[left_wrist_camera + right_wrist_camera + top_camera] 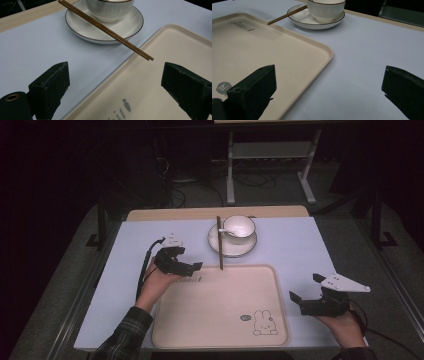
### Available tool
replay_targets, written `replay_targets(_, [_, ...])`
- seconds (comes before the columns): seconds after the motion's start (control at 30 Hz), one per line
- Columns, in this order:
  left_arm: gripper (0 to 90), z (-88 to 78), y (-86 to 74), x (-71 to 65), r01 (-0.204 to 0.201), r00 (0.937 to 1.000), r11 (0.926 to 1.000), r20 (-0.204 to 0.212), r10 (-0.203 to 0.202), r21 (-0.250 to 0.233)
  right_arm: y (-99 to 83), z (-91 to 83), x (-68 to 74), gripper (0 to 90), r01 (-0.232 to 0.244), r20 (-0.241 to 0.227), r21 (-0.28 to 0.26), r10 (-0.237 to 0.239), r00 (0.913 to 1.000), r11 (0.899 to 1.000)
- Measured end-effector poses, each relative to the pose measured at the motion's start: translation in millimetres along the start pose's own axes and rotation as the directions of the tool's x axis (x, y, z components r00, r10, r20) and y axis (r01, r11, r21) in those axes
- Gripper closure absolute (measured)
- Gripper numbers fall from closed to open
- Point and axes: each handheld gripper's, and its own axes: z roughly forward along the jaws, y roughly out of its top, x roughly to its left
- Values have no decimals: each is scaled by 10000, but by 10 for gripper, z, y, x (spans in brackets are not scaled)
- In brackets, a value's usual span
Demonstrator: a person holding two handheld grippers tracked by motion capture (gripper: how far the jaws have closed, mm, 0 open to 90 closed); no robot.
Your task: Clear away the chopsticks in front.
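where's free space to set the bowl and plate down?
The tray is bare apart from its printed rabbit. The mat right of the plate, above the right tongs, is open too. Crowded: far centre, where bowl and chopsticks sit on the plate.

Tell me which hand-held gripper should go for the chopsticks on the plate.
Left. The left hand-held gripper is open beside the near end of the chopsticks, which lean on the plate. The right hand-held gripper hovers off the tray's right edge, farther away.
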Motion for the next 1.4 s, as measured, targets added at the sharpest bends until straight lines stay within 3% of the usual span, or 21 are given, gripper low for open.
replay_targets(0.2, [79, 229, 212, 2, 90, 9999, 9994, -75, -87, 335, 0, -7, -5, 0, -95, -28, -60, 94, 10000, 9999])
replay_targets(0.37, [141, 395, 349, 5, 89, 10000, 9991, 15, -90, 422, 1, -8, -7, 0, -119, -28, -94, 119, 9999, 9999])
replay_targets(0.53, [210, 666, 504, -2, 201, 9998, 9956, -50, -197, 920, 0, -14, -15, 0, -141, -43, -122, 141, 9999, 9998])
replay_targets(0.67, [275, 808, 554, 2, 244, 9995, 9933, -243, -218, 1128, -1, -23, -20, 0, -191, -49, -173, 190, 9998, 9997])
replay_targets(1.0, [404, 1148, 629, 54, 635, 9957, 9782, -786, -487, 1977, -7, -33, -37, 0, -284, -83, -240, 282, 9996, 9993])
replay_targets(1.2, [471, 1266, 633, 55, 806, 9926, 9718, -1070, -580, 2218, -11, -41, -50, 0, -337, -86, -275, 334, 9994, 9991])
replay_targets(1.4, [513, 1340, 619, 73, 991, 9901, 9702, -1188, -740, 2210, -13, -46, -60, 0, -409, -86, -292, 407, 9991, 9987])
